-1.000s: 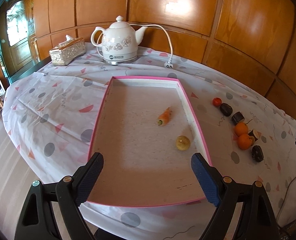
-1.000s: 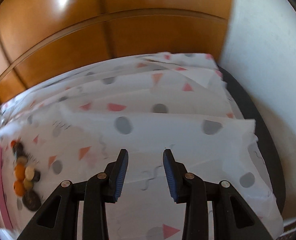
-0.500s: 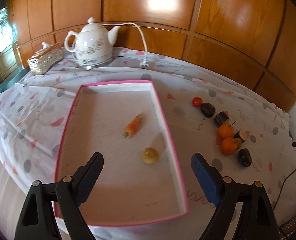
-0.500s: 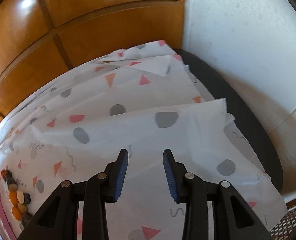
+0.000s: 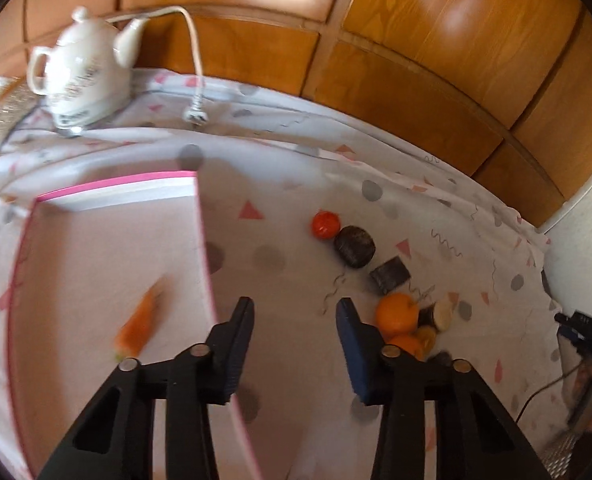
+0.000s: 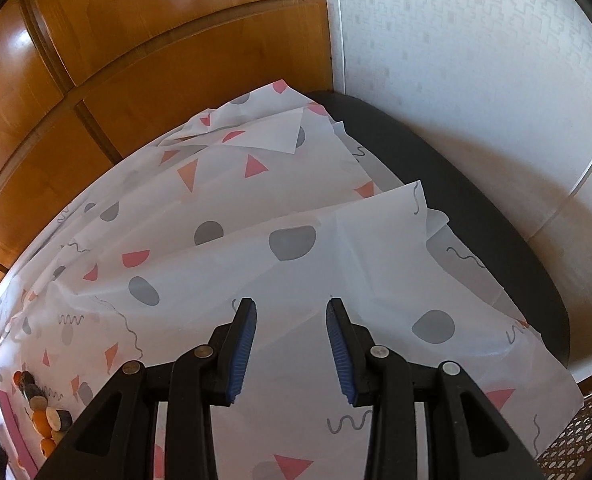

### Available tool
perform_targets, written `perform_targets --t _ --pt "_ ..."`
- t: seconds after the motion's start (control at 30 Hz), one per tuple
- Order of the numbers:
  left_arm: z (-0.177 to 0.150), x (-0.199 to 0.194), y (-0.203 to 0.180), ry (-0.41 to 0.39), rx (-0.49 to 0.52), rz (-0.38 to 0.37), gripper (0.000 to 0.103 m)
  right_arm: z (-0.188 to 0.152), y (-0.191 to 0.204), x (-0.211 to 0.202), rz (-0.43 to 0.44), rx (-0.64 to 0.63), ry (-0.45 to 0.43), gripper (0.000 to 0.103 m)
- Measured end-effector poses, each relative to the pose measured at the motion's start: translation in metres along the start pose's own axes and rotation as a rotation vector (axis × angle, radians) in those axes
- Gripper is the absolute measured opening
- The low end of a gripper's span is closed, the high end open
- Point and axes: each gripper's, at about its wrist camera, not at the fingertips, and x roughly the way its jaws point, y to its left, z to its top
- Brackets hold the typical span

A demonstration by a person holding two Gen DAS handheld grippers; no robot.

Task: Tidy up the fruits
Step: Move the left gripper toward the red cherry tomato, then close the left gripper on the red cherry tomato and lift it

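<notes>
Inside the pink tray point(image 5: 200, 216), a blurred orange carrot point(image 5: 138, 326) lies.

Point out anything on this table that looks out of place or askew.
The patterned white tablecloth is rumpled, its corner folded back, baring the dark tabletop. An unplugged white power plug lies loose beside the white ceramic kettle. An orange carrot lies in the pink-rimmed tray meant for fruit.
</notes>
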Motion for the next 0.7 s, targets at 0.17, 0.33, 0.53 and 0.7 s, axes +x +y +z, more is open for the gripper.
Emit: perform_targets --t 0.17,0.33,0.53,0.7 --pt "0.029 0.040 -0.008 0.058 -0.031 -0.049 0.038 0.001 0.001 0.000 0.010 0.001 0.004 0.037" --pt "0.052 0.072 -0.010 0.099 -0.102 -0.094 0.037 0.002 0.001 0.000 0.019 0.011 0.004 0.037" --pt "0.075 0.102 -0.016 0.112 -0.159 -0.119 0.037 0.002 0.004 0.002 0.027 -0.001 0.014 0.037" --pt "0.076 0.124 -0.019 0.146 -0.151 -0.078 0.036 0.002 0.004 0.003 0.029 -0.006 0.018 0.037"
